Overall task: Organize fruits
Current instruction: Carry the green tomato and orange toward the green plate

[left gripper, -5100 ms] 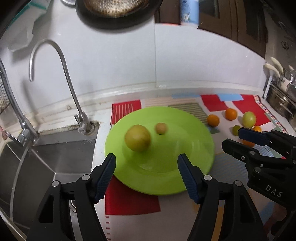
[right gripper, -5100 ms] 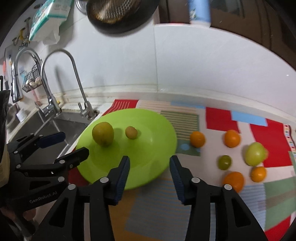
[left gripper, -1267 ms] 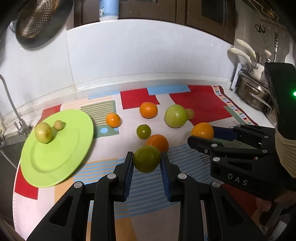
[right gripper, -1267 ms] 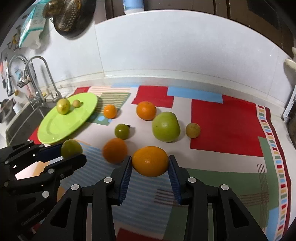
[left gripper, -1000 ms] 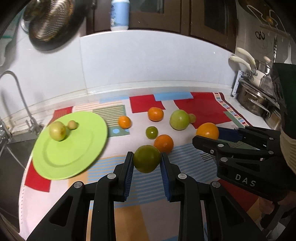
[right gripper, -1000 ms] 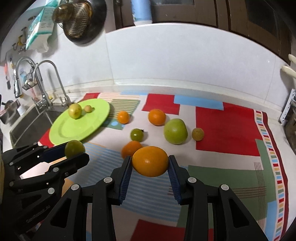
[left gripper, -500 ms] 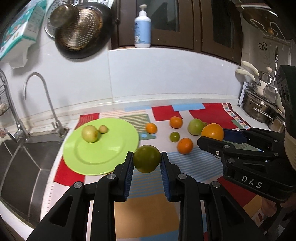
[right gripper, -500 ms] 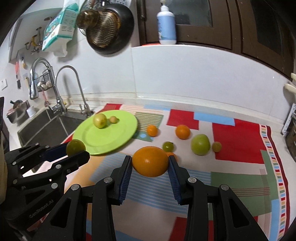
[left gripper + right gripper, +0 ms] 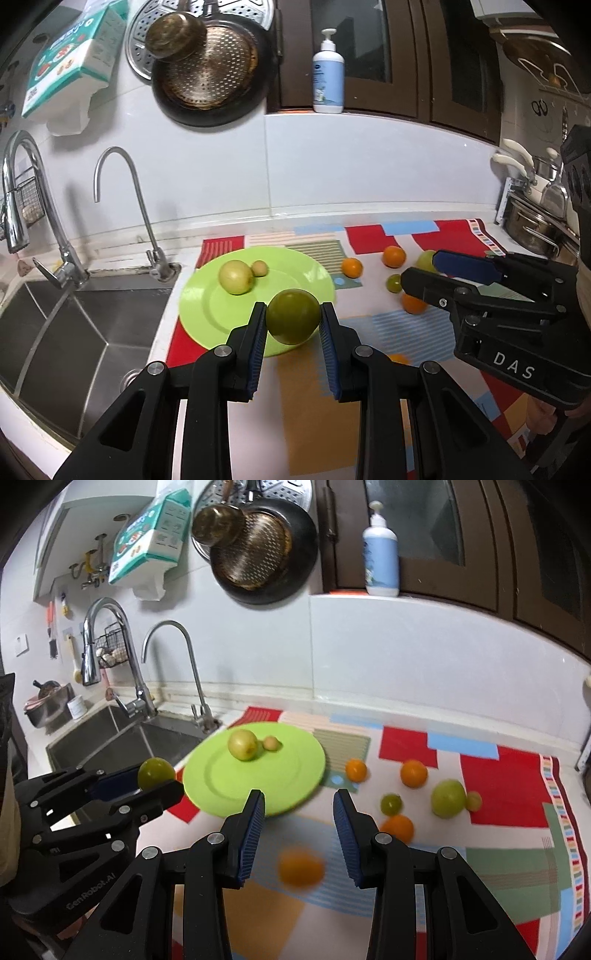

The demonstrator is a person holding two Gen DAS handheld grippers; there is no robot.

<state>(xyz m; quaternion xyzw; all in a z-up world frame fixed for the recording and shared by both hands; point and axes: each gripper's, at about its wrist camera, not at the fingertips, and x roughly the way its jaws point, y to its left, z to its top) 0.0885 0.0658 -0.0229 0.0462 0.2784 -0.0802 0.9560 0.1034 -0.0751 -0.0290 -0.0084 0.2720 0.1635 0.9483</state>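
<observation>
My left gripper is shut on a dark green fruit, held above the near edge of the green plate. The plate carries a yellow-green fruit and a small tan fruit. My right gripper is open and empty. A blurred orange fruit is below and between its fingers, over the patterned mat; I cannot tell whether it is touching the mat. The left gripper with its green fruit shows at the left of the right wrist view.
Loose fruits lie on the mat right of the plate: oranges, a big green one, a small green one. A steel sink with taps is at the left. Pots stand at the far right.
My right gripper has opened and let go of the orange fruit, which now appears blurred beneath it. Both grippers have moved left toward the plate. The left gripper still holds the green fruit.
</observation>
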